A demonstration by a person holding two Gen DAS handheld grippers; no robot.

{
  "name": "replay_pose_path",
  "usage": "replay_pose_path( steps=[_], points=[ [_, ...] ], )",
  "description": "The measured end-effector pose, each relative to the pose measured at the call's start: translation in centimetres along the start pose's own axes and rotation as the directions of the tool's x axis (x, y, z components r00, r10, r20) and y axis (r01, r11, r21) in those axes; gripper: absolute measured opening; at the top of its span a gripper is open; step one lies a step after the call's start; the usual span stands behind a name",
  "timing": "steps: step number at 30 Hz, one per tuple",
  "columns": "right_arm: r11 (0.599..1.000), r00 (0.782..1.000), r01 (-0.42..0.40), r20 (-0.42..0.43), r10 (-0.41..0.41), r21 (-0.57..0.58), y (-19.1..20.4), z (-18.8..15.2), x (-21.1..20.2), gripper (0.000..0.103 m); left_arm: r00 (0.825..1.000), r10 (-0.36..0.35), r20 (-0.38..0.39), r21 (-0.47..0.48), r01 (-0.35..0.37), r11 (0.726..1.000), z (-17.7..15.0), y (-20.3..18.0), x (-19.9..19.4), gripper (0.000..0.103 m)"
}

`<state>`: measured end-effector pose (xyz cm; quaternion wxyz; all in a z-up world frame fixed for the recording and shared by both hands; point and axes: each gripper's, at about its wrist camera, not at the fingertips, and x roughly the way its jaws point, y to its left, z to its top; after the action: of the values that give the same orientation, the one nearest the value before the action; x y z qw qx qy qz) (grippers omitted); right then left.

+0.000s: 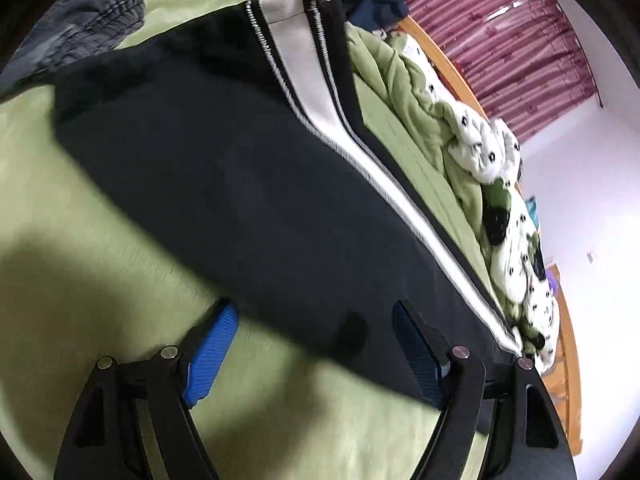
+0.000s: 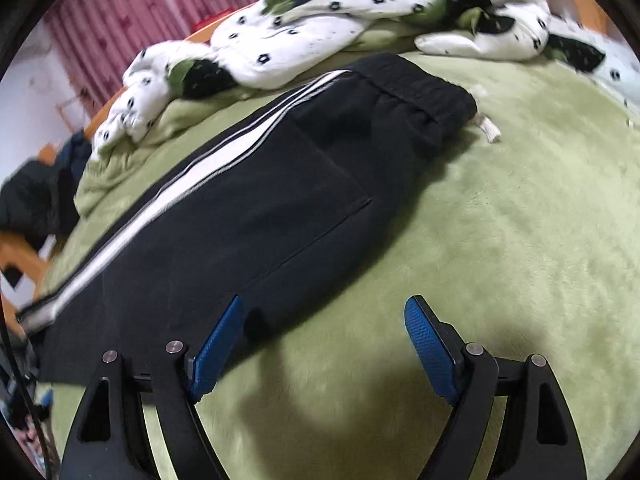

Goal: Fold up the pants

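Black track pants [image 1: 224,184] with a white side stripe lie flat along a green bedspread [image 1: 60,208], the legs laid one on the other. My left gripper [image 1: 312,332] is open, its blue pads [image 1: 212,356] straddling the near edge of a pant leg without holding it. In the right wrist view the pants [image 2: 256,208] show their elastic waistband [image 2: 416,92] and a back pocket. My right gripper [image 2: 324,332] is open and empty, just above the pants' near edge and the green bedspread [image 2: 500,240].
A crumpled white quilt with black flowers [image 2: 328,20] lies along the far side of the bed, also in the left wrist view [image 1: 508,232]. A grey-blue denim garment [image 1: 80,20] lies by the leg ends. Dark clothes [image 2: 36,196] sit off the bed. Pink curtains [image 1: 520,28] hang behind.
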<state>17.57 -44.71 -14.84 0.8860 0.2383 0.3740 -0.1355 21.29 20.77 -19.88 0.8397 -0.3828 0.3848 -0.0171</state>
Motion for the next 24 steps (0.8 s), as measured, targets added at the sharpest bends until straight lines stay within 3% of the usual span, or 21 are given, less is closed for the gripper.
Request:
replay_pose_path(
  steps=[4, 5, 7, 9, 11, 12, 15, 24],
  points=[
    [0.998, 1.0, -0.016, 0.018, 0.015, 0.065, 0.1, 2.7, 2.9, 0.082, 0.998, 0.046, 0.043, -0.038, -0.044, 0.998, 1.5, 0.4, 1.5, 0.049],
    [0.998, 1.0, -0.013, 0.015, 0.012, 0.054, 0.5, 3.4, 3.6, 0.077, 0.997, 0.056, 0.05, -0.051, -0.053, 0.997, 1.9, 0.4, 1.9, 0.04],
    [0.999, 0.999, 0.044, -0.008, -0.044, 0.018, 1.5, 5.0, 5.9, 0.055, 0.995, 0.086, 0.049, -0.071, -0.082, 0.994, 2.8, 0.3, 2.8, 0.024],
    [0.998, 0.998, 0.066, 0.0, -0.066, 0.019, 1.9, 6.2, 6.9, 0.034, 0.995, 0.093, 0.031, -0.092, -0.09, 0.992, 3.4, 0.4, 3.4, 0.015],
    [0.998, 0.999, 0.041, 0.002, -0.041, 0.052, 1.8, 6.9, 6.6, 0.027, 0.994, 0.105, 0.04, -0.059, -0.102, 0.993, 3.2, -0.2, 2.8, 0.011],
    [0.996, 1.0, 0.0, 0.028, -0.002, 0.085, 1.4, 7.0, 5.8, 0.018, 0.992, 0.11, 0.056, -0.029, -0.108, 0.994, 2.9, -0.7, 2.1, 0.011],
    [0.981, 0.99, -0.124, 0.087, 0.111, 0.15, -0.1, 6.6, 2.6, 0.015, 0.991, 0.114, 0.077, 0.028, -0.116, 0.993, 1.9, -1.6, -0.2, 0.01],
    [0.988, 0.992, -0.107, 0.073, 0.099, 0.108, -3.8, 1.6, -6.7, 0.014, 0.993, 0.121, -0.009, 0.187, -0.117, 0.975, -3.9, -1.9, -8.1, 0.011]
  ],
)
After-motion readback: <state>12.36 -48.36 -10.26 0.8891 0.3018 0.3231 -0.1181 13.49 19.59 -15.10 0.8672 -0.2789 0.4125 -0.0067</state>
